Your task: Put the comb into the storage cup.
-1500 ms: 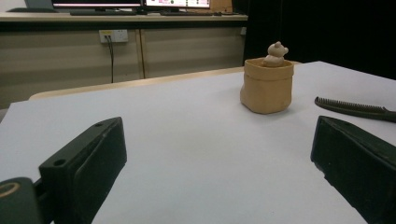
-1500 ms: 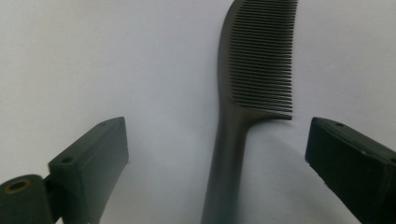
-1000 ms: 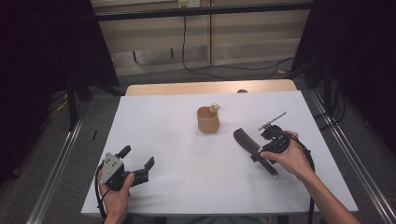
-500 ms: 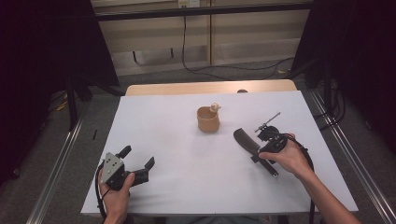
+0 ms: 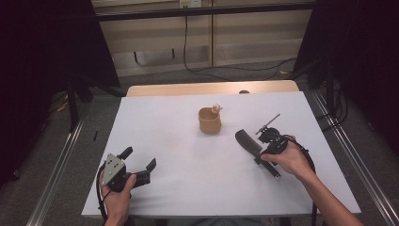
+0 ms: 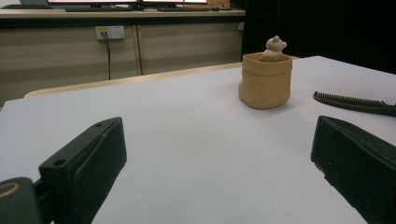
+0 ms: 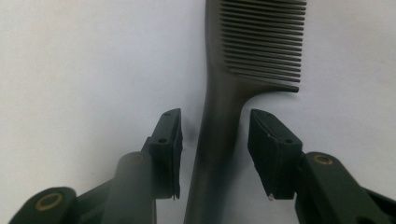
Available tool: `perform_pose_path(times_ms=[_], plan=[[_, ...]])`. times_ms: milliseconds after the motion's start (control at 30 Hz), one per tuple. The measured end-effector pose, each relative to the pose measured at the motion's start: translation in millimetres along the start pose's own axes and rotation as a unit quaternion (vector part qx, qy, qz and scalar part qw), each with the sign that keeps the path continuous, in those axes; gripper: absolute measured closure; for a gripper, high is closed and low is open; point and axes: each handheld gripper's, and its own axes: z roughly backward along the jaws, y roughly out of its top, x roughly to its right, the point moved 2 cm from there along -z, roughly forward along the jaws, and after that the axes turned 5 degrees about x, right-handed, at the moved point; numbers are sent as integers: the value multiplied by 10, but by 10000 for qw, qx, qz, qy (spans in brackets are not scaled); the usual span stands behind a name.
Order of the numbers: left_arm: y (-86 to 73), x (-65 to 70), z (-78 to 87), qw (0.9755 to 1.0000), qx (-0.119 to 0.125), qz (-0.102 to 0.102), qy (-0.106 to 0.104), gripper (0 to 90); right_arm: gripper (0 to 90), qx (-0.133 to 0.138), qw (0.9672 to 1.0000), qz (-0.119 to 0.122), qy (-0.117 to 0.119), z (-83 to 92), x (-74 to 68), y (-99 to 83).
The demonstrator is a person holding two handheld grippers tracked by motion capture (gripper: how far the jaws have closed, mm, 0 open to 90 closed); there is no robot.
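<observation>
A white bench (image 5: 179, 141) is carrying a tan cup (image 5: 210, 121) near its middle, with a small pale figure (image 5: 216, 108) sitting at the cup's rim. In the left gripper view the cup (image 6: 265, 80) is standing upright, and the figure (image 6: 274, 48) is peeking over its top edge.

To the right of the cup, apart from it, a dark comb (image 5: 248, 141) is lying flat on the bench. The right gripper (image 5: 261, 151), held in the person's right hand (image 5: 291, 160), is sitting low over the comb's handle. In the right gripper view the right gripper (image 7: 214, 154) is showing its fingers (image 7: 169, 149) standing apart on either side of the comb (image 7: 233, 93), with a gap showing between each finger and the handle, so they are released and not grasping it. The comb's teeth are pointing to the right in that view.

The left gripper (image 5: 139, 165), held in the left hand (image 5: 115, 193), is resting at the near left of the bench, well apart from the cup and comb. Its fingers (image 6: 86, 168) are spreading wide, released, with bare bench between them. The comb's toothed edge (image 6: 355, 102) is showing at the right in the left gripper view
</observation>
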Motion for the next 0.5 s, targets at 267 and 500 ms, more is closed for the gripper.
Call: perform_pose_path(times_ms=[267, 500], plan=[[-3, 5, -6, 10000, -45, -44, -26, 36, 567, -65, 10000, 15, -11, -16, 5, 30], [-1, 16, -15, 10000, -34, -47, -40, 36, 619, -101, 9999, -39, -75, -23, 17, 36]])
